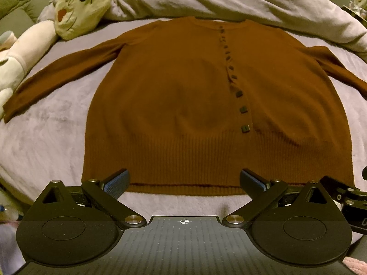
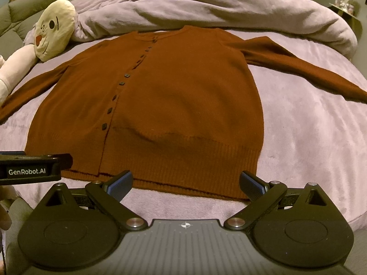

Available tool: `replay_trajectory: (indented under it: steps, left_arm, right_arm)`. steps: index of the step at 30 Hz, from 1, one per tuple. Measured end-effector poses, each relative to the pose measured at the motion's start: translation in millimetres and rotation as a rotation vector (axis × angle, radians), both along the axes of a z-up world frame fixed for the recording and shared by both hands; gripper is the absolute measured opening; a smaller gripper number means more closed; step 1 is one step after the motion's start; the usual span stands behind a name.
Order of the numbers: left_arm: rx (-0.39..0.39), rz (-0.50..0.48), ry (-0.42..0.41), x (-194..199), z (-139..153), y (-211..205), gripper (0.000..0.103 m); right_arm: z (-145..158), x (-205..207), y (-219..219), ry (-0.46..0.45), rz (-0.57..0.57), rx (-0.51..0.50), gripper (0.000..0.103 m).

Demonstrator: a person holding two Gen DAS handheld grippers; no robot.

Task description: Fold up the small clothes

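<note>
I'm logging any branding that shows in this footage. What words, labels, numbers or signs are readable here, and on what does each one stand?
"GenRobot.AI": white lettering on the black body of the left tool, seen at the left edge of the right wrist view.
"D": one cut-off white letter on the right tool, at the right edge of the left wrist view; the rest is out of frame.
The brown cardigan shows no text.

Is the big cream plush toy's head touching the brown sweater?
Apart. In the left wrist view, a strip of lilac blanket shows between the cream plush toy's head and the brown buttoned cardigan.
</note>
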State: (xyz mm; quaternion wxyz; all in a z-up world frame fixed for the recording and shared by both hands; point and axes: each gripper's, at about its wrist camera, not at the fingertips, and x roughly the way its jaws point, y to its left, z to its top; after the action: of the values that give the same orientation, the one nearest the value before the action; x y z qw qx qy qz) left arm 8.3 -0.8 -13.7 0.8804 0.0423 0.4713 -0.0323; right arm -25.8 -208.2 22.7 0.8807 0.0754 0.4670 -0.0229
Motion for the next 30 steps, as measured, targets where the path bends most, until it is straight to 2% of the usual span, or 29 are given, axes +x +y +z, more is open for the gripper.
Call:
replay_trajectory:
  steps: [13,17,20,23,27,30]
  left_arm:
    - [0.011,0.001,0.019,4.5,-5.4,-4.0,0.103]
    - [0.008,0.006,0.028,7.5,-8.2,-3.9,0.103]
    - [0.010,0.010,0.031,10.4,-9.6,-4.9,0.103]
    - [0.014,0.011,0.040,15.0,-11.4,-6.6,0.103]
    - [0.028,0.020,0.029,24.2,-9.1,-4.4,0.103]
    - [0.034,0.047,0.007,36.8,-4.9,-0.6,0.103]
  right_arm:
    - [-3.7,0.3,-7.6,-0.032,-0.017,0.032,0.099]
    - [-4.0,-0.6,-9.3,-0.078,-0.007,0.045,0.099]
    - [-6.5,-0.3,-11.9,-0.091,0.026,0.105,0.099]
    - [-11.6,3.9,-25.6,-0.085,0.038,0.247,0.099]
    - [-18.0,14.9,-81.7,-0.132,-0.116,0.415,0.099]
    - [-17.8,16.5,-162.9,-0.274,-0.378,0.469,0.099]
